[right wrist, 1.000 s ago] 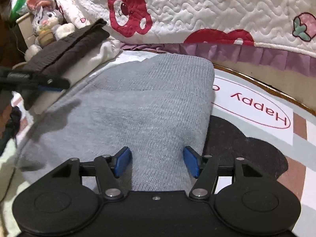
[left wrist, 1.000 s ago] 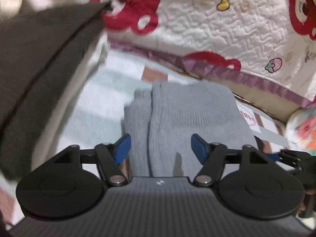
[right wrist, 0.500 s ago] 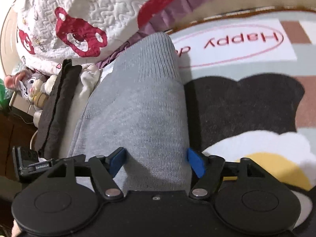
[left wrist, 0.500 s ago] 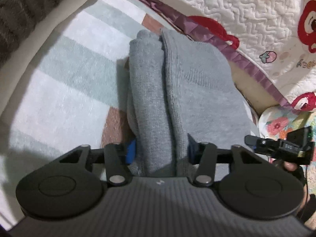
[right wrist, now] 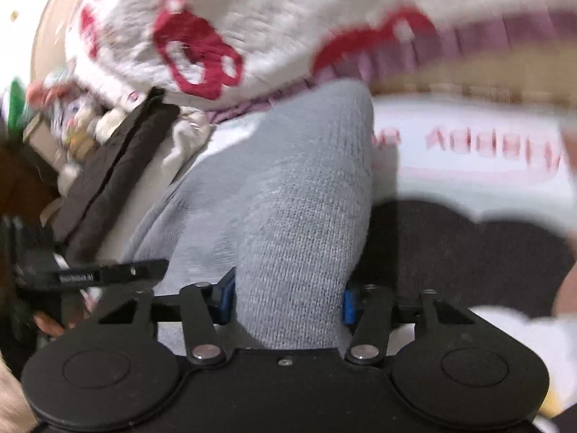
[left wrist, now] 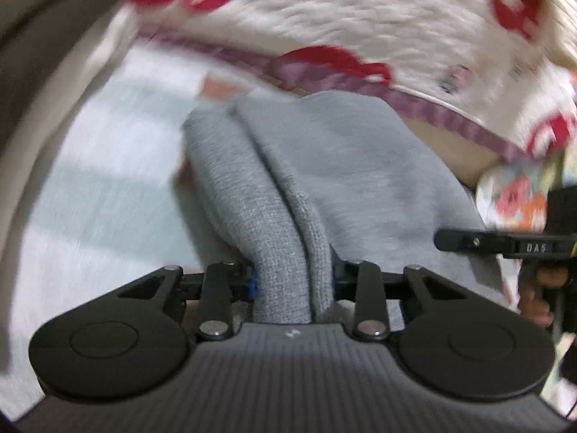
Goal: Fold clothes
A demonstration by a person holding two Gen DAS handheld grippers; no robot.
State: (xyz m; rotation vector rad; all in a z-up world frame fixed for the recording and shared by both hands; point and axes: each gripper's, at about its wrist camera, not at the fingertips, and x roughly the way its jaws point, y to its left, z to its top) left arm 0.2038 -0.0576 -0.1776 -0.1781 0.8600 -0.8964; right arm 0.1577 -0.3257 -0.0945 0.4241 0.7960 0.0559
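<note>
Both grippers pinching folded grey sweater [left wrist: 342, 166] on patterned mat [left wrist: 108, 166].
Left gripper [left wrist: 292, 281] and right gripper [right wrist: 285, 299] just closed; fingers clamp bunched near edge, quilt [left wrist: 360, 18] behind.

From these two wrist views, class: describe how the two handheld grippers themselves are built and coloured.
Both match. The left gripper has matte black linkage arms with silver pivot rivets, two round black discs and small blue finger pads, behind a ribbed grey body bearing a tiny white mark. The right gripper repeats this, with blue pads but a plain black body and one small screw. Each side bar carries white lettering, too blurred to read.
</note>
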